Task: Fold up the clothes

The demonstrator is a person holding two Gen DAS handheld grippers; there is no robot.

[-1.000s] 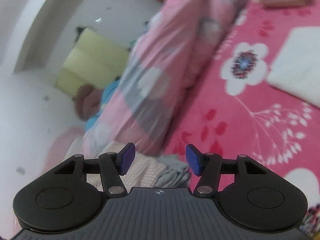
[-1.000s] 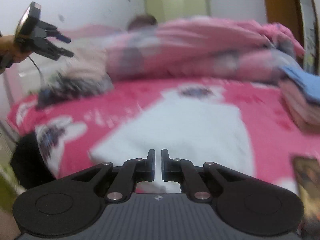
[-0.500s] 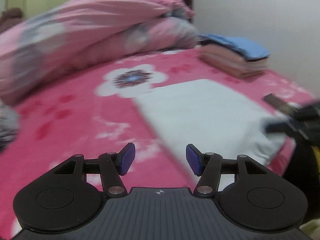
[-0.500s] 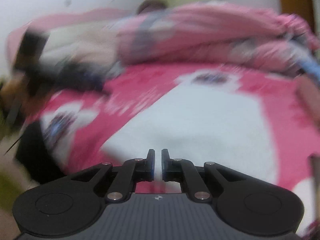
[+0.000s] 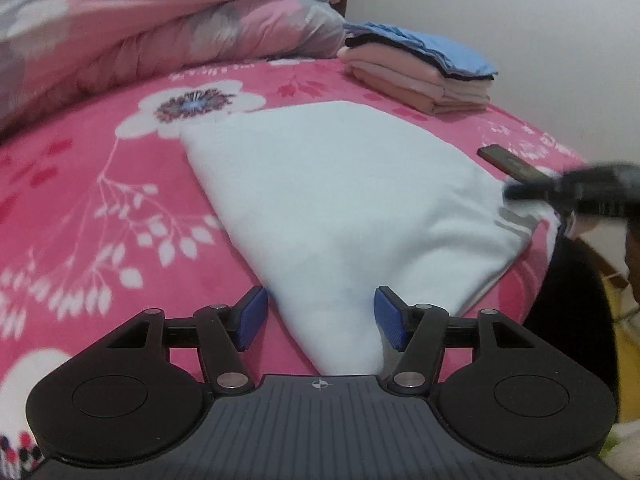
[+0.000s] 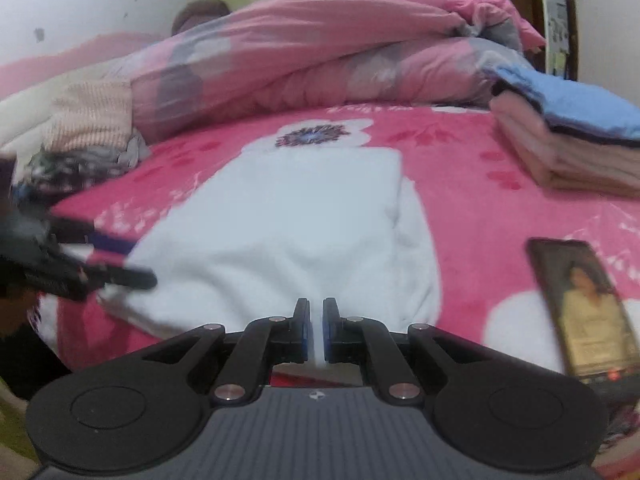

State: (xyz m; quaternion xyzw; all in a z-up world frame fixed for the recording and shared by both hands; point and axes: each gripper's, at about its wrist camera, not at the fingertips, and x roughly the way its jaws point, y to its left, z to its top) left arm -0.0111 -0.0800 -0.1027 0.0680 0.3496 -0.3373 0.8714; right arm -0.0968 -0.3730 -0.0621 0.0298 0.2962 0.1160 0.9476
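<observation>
Left wrist view: the left gripper point(image 5: 321, 316) is opening, its blue fingers point(image 5: 252, 318) straddling a corner of the white garment point(image 5: 340, 200) spread on the pink bed point(image 5: 100, 184). The right gripper point(image 6: 316, 330) is closed, pinching the garment's near edge.

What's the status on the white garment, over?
Left gripper opening, straddling the white garment corner. Right gripper shut on its near edge. Phone lies beside it.

A white garment point(image 5: 340, 200), folded into a long flat rectangle, lies on the pink floral bedspread point(image 5: 100, 184), its near end rumpled
</observation>
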